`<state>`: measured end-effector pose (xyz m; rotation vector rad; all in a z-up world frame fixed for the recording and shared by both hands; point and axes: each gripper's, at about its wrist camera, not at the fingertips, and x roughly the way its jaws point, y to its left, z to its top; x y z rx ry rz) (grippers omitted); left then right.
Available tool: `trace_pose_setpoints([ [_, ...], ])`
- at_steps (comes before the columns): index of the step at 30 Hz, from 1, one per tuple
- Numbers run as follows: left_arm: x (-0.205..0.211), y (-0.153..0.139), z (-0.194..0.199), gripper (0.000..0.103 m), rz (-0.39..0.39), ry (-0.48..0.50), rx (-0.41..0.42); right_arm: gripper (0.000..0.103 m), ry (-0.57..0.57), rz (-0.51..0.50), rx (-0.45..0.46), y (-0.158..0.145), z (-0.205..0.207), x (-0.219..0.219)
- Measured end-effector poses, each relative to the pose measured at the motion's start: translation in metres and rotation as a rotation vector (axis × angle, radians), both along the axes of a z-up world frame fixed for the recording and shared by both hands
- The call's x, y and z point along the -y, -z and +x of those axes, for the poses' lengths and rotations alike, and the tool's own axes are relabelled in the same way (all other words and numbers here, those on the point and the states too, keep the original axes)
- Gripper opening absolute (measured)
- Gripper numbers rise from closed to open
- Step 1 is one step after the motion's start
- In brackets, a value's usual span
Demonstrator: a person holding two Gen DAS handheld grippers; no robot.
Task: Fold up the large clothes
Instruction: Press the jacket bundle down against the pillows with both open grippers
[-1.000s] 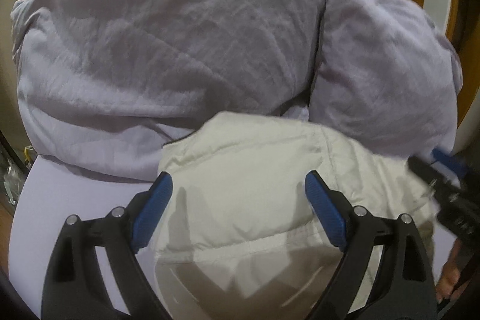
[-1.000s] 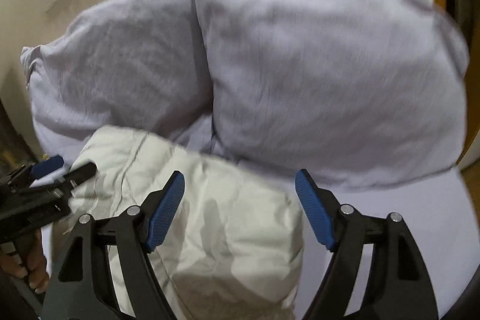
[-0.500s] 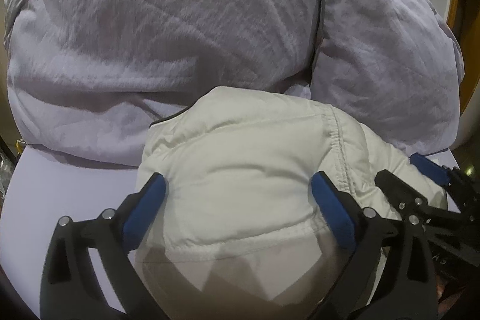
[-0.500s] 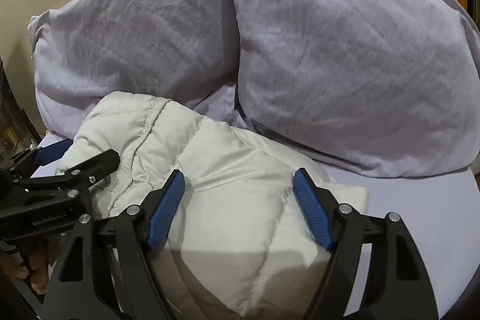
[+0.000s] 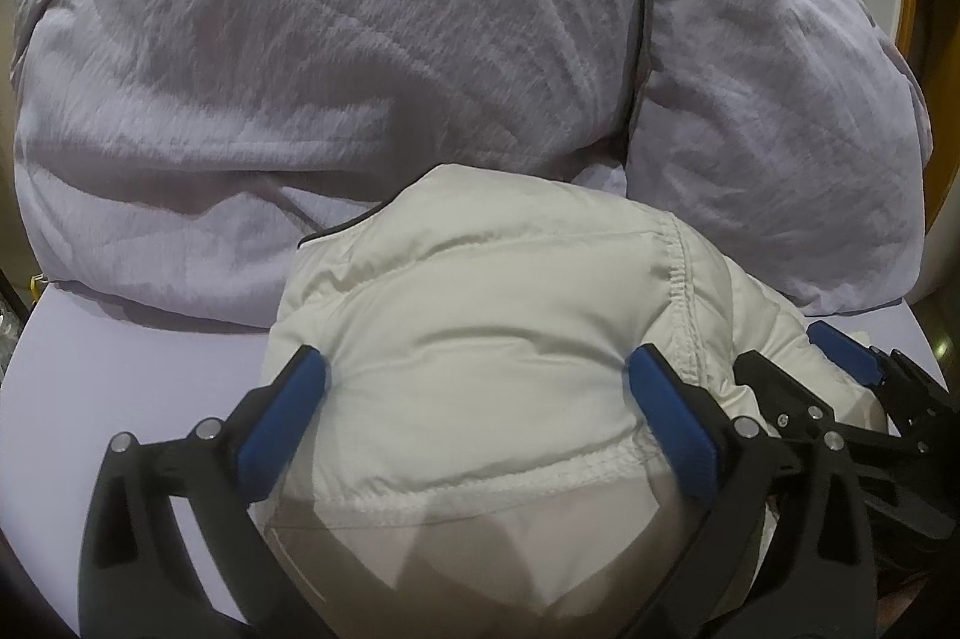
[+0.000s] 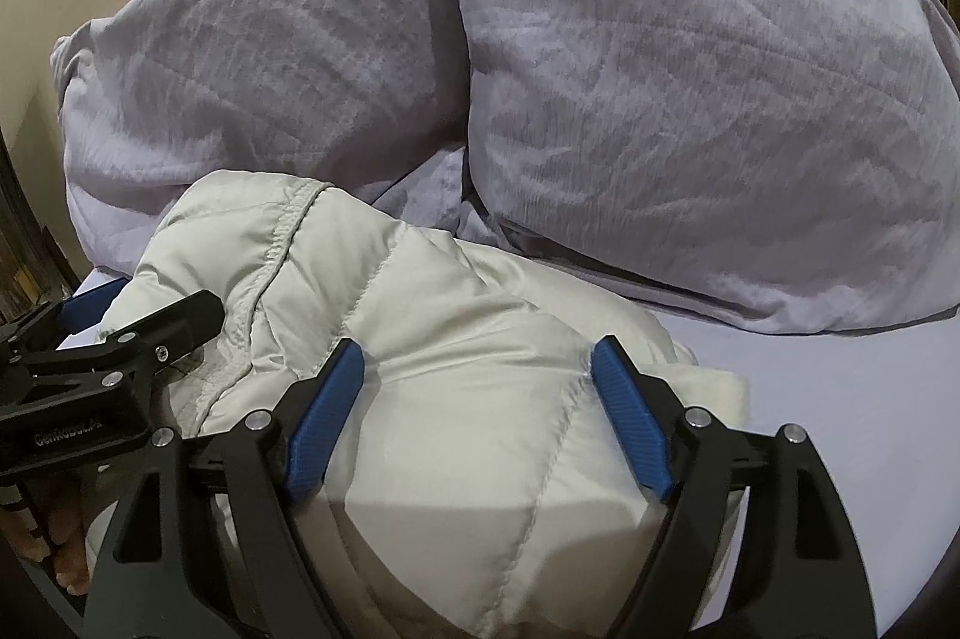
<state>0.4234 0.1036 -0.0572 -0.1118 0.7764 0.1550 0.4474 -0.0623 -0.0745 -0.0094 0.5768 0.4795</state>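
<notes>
My left tongs point(image 5: 477, 384) and right tongs point(image 6: 477, 369), both spread open, press on the folded white jacket point(image 5: 498, 303) near two pillows point(image 6: 690, 99).

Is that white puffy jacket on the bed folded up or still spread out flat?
Folded. The white quilted puffer jacket sits as a thick, compact bundle in front of the lilac pillows, with layers stacked at its edge.

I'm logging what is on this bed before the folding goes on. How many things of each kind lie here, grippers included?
Pillows, lilac: 2, a left pillow and a right pillow
Puffy jackets, cream: 1, the jacket
Bedsheets, lilac: 1, the sheet
Grippers: 2, the left gripper and the right gripper, both open
Total: 6
</notes>
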Motion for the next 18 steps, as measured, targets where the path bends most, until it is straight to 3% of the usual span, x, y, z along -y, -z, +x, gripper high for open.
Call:
trace_pose_setpoints([
  [18, -0.0004, 0.0046, 0.0001, 0.101, -0.003, 0.002, 0.001, 0.083, -0.002, 0.026, -0.018, 0.0036, 0.0049, 0.0002],
])
